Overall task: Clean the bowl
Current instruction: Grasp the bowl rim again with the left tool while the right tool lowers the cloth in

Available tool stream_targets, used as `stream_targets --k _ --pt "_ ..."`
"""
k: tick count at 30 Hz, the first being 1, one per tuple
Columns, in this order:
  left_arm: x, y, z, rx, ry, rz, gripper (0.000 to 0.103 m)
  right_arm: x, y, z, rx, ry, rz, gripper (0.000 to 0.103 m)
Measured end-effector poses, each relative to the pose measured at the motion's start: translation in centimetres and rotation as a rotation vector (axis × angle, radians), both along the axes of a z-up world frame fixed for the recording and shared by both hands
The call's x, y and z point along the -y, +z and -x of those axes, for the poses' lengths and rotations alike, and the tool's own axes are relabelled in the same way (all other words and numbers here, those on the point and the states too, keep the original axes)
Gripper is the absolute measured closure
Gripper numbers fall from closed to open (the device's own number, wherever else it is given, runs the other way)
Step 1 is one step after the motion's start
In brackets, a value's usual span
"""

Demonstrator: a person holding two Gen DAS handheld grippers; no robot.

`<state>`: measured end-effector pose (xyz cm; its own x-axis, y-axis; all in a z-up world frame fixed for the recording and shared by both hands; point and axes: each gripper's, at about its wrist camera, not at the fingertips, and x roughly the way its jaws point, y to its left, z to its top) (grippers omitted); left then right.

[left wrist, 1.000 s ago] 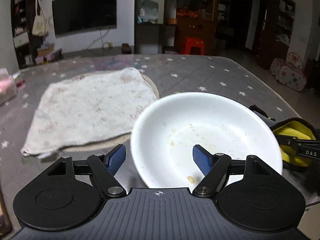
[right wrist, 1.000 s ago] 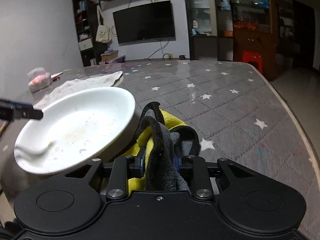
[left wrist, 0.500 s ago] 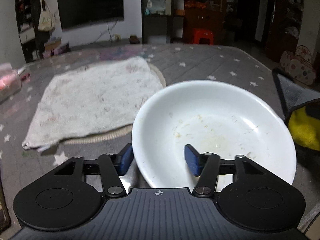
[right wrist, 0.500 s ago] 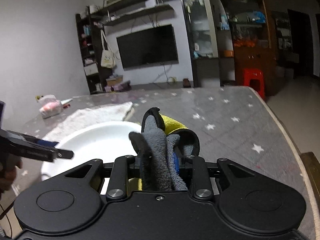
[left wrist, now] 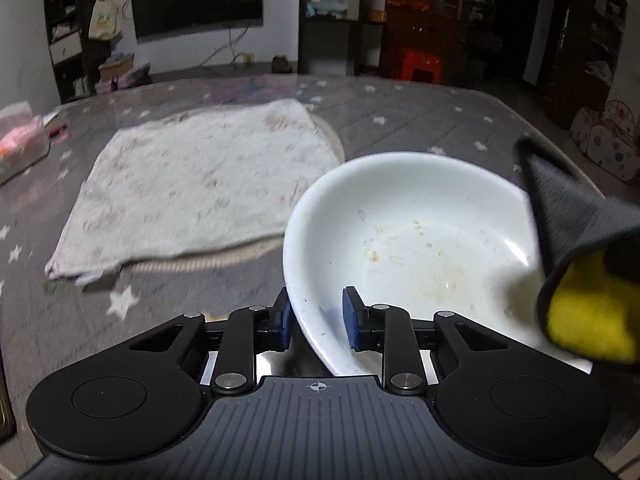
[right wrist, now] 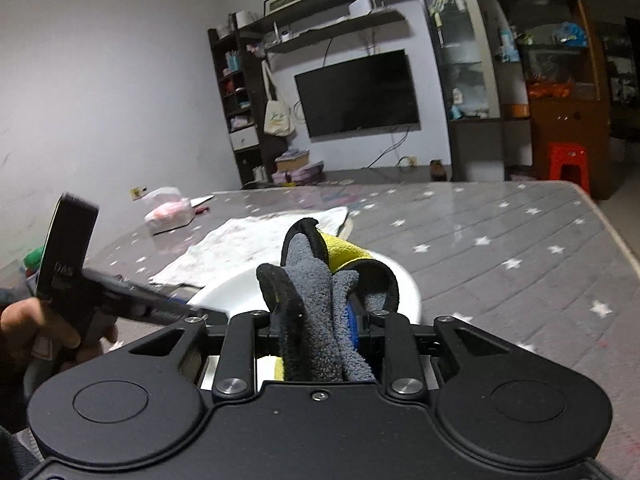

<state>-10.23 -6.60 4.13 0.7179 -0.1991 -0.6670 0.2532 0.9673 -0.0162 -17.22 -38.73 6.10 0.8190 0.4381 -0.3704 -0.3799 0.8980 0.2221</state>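
A white bowl (left wrist: 408, 240) with food smears inside is held tilted above the table. My left gripper (left wrist: 316, 318) is shut on the bowl's near rim, one blue pad inside and one outside. My right gripper (right wrist: 316, 320) is shut on a grey and yellow cloth (right wrist: 320, 276). In the left wrist view the cloth (left wrist: 588, 280) hangs over the bowl's right side. In the right wrist view the bowl (right wrist: 404, 284) shows just behind the cloth, mostly hidden, with the left gripper's body (right wrist: 68, 268) and a hand at the left.
A pale towel (left wrist: 200, 184) lies spread on the grey starred table (left wrist: 420, 120) over a round mat. A pink packet (left wrist: 20, 144) sits at the far left. The table's right edge (right wrist: 612, 224) drops to the floor.
My left gripper has closed on the bowl's rim and lifted it tilted. My right gripper has raised the cloth and brought it over the bowl's right side.
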Motion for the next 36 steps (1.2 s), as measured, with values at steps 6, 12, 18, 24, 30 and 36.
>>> stream_targets --k 6,12,18,24,30,36 --pt "2.4 0.4 -3.5 0.026 -0.046 0.037 0.081 -0.7 -0.2 -1.1 -0.018 -0.013 0.028 0.075" --pt "4.3 0.4 -7.0 0.014 -0.094 0.057 0.079 -1.4 -0.9 -2.4 -0.049 -0.024 0.059 0.075" --pt "4.7 -0.7 -7.3 -0.018 -0.094 0.045 0.076 -2.9 -1.8 -3.6 -0.103 -0.003 0.103 0.075" --pt "4.5 -0.8 -5.6 -0.026 -0.064 0.044 0.072 -3.1 -3.0 -4.0 -0.160 -0.013 0.126 0.075" --pt "5.3 -1.1 -3.7 0.024 -0.062 -0.017 0.065 -3.1 -4.0 -3.5 -0.163 -0.015 0.136 0.075" --pt "5.1 -1.6 -4.2 -0.001 -0.066 -0.008 0.065 -3.5 -3.8 -3.2 -0.132 -0.034 0.210 0.075"
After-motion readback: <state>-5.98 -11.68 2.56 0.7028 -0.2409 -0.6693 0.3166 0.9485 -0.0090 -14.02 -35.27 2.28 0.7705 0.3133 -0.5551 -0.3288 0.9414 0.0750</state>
